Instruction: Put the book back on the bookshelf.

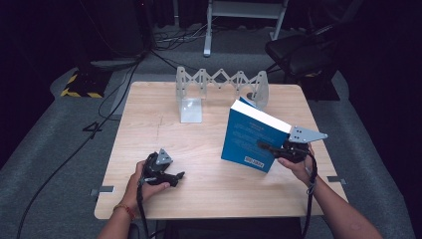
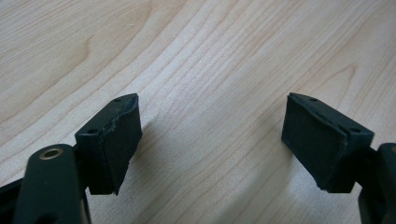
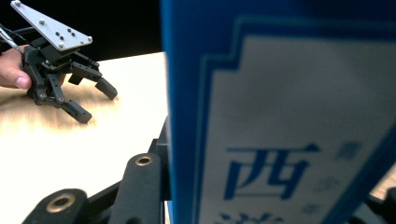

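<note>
The book (image 1: 254,137) stands on its lower edge at the right half of the desk (image 1: 199,194), its long axis running up and leaning back, away from the person, so the top edge lies farther from the person than the foot. Its blue back cover faces the person and the white page block shows along the top. The right claw (image 1: 271,148) reaches in from the book's right side, and its jaws are clamped across the cover near the lower right edge; in the right gripper view the cover (image 3: 289,121) sits hard between the jaws, the print large and close. So the book lies straight ahead of that claw, in its hold, with the rack (image 1: 219,84) well behind it at the far edge of the desk. The rack's left bracket stands up and to the left of the book. The left claw (image 1: 171,178) rests low on the desk well to the left, apart from the book, its jaws spread wide over bare wood in its own view (image 2: 210,144). The right claw is the nearer one by far, and I judge that any carry toward the rack falls to it.
</note>
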`<state>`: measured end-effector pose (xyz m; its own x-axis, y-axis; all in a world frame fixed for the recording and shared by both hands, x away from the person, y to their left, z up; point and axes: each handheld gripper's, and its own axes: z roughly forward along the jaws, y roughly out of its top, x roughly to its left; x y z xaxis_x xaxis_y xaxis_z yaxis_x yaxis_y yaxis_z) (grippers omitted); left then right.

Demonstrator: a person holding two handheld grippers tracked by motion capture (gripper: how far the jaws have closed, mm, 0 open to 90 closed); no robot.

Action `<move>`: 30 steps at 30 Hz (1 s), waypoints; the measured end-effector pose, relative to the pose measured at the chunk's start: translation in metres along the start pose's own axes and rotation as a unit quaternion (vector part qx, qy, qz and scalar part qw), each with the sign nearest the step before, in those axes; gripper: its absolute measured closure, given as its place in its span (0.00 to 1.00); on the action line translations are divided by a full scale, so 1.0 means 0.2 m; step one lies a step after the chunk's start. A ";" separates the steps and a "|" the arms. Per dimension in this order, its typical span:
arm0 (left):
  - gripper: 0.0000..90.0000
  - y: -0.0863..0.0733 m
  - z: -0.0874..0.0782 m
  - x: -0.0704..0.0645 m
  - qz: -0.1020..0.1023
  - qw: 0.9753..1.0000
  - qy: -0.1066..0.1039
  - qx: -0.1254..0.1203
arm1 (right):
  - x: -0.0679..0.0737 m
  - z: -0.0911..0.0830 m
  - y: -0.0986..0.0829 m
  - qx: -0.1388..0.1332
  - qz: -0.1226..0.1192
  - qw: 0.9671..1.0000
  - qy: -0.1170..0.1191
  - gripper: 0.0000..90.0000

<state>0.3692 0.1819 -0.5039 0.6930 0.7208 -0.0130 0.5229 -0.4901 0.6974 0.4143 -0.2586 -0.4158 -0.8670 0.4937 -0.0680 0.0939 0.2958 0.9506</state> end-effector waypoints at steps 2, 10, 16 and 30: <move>0.23 0.00 0.00 0.00 -0.002 1.000 0.001 0.000 | 0.00 0.01 0.00 -0.004 0.003 1.000 -0.002 0.68; 0.19 0.01 0.01 0.00 -0.016 1.000 0.013 0.003 | -0.04 0.05 0.02 -0.002 0.004 1.000 -0.011 0.69; 0.17 0.01 0.01 0.01 -0.024 0.999 0.022 0.006 | -0.05 0.09 0.05 -0.006 0.008 0.999 -0.032 0.69; 0.17 0.01 0.01 0.02 -0.041 0.999 0.033 0.005 | -0.12 0.24 0.26 0.022 -0.034 0.998 -0.051 0.69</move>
<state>0.3743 0.1828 -0.5042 0.6142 0.7888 -0.0227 0.5818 -0.4331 0.6884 0.4640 -0.2165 -0.3785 -0.8184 0.5505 -0.1647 0.0588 0.3654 0.9290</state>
